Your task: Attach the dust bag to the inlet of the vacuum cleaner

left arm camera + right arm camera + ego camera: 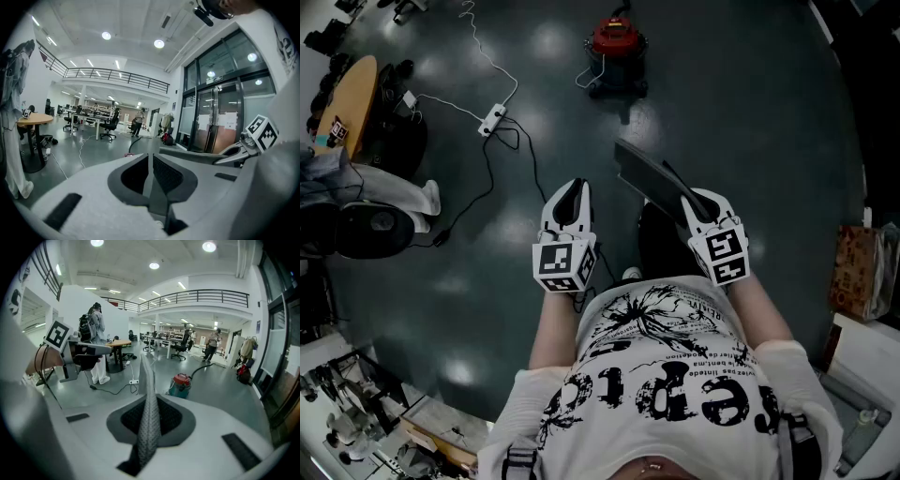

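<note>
The vacuum cleaner (617,47), a red-topped canister on wheels, stands far off on the dark floor; it also shows in the right gripper view as the vacuum cleaner (180,384) with its hose. My right gripper (689,202) is shut on the dust bag (649,172), a flat grey sheet that sticks out forward and to the left. Seen edge-on, the dust bag (149,413) runs up between the pads of the right gripper (146,397). My left gripper (575,190) is held beside it at waist height, shut with nothing in it. From the left gripper (151,158) the dust bag (197,156) lies to the right.
A white power strip (492,119) with cables lies on the floor to the left of the vacuum. A round wooden table (349,98) and a standing person's legs (398,195) are at far left. A paper bag (855,272) sits at right. Glass doors (220,122) stand beyond.
</note>
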Action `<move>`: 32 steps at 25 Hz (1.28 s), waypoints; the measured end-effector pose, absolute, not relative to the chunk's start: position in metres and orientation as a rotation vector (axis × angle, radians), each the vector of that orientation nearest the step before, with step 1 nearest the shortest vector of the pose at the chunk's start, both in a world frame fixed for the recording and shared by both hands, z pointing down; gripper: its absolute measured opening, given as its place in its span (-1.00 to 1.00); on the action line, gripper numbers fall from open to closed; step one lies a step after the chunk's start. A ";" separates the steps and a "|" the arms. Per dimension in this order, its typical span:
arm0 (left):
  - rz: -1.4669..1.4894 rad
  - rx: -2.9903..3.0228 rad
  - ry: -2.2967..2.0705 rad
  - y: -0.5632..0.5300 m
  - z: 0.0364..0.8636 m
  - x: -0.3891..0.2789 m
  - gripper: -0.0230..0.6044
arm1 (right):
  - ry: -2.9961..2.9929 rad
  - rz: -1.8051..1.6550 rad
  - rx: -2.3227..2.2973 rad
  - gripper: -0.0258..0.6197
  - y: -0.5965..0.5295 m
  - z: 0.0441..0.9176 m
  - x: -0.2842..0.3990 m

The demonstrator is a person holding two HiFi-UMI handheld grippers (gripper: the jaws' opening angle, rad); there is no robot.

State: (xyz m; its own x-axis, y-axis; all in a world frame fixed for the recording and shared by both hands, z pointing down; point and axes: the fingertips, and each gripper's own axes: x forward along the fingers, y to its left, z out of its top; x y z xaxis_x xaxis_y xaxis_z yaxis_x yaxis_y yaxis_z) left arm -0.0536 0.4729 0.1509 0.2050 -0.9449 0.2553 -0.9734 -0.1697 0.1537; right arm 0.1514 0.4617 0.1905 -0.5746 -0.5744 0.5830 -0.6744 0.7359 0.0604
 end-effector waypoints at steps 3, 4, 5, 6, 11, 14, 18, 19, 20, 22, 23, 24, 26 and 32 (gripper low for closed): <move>0.165 2.177 -1.821 0.431 0.164 -0.058 -0.81 | -2.342 0.260 0.926 -0.85 0.411 0.202 0.146; 0.169 2.164 -1.825 0.415 0.168 -0.061 -0.81 | -2.342 0.276 0.908 -0.85 0.395 0.208 0.144; 0.173 2.151 -1.827 0.397 0.172 -0.064 -0.81 | -2.344 0.290 0.886 -0.85 0.378 0.212 0.141; 0.178 2.142 -1.826 0.378 0.174 -0.067 -0.81 | -2.348 0.301 0.863 -0.85 0.361 0.215 0.138; 0.209 2.129 -1.817 0.278 0.176 -0.080 -0.81 | -2.356 0.348 0.746 -0.85 0.271 0.228 0.126; 0.207 2.094 -1.834 0.220 0.176 -0.087 -0.81 | -2.347 0.345 0.706 -0.85 0.216 0.230 0.121; 0.249 2.093 -1.808 0.154 0.187 -0.093 -0.81 | -2.346 0.353 0.717 -0.85 0.148 0.238 0.104; 0.255 2.097 -1.793 0.141 0.190 -0.094 -0.81 | -2.342 0.361 0.722 -0.85 0.135 0.242 0.098; 0.258 2.098 -1.782 0.127 0.192 -0.097 -0.81 | -2.338 0.370 0.725 -0.85 0.123 0.246 0.091; 0.261 2.104 -1.761 0.097 0.196 -0.105 -0.81 | -2.328 0.388 0.731 -0.85 0.097 0.252 0.075; 0.268 2.117 -1.739 0.080 0.198 -0.110 -0.81 | -2.322 0.396 0.737 -0.85 0.083 0.255 0.068; 0.284 2.135 -1.705 0.062 0.202 -0.114 -0.81 | -2.314 0.404 0.745 -0.85 0.068 0.258 0.061; 0.339 2.171 -1.612 0.027 0.217 -0.122 -0.81 | -2.289 0.428 0.763 -0.85 0.039 0.267 0.049; 0.495 2.239 -1.470 -0.077 0.242 -0.175 -0.81 | -2.207 0.526 0.808 -0.85 -0.033 0.293 0.007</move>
State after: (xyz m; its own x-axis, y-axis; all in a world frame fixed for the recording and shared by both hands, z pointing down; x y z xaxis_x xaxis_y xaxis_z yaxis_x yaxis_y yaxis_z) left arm -0.1747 -0.0771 0.2422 0.3792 -0.7756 0.5046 -0.9229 -0.3563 0.1458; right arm 0.0066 -0.0333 0.2926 -0.5472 -0.3895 0.7408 -0.6819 0.7208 -0.1247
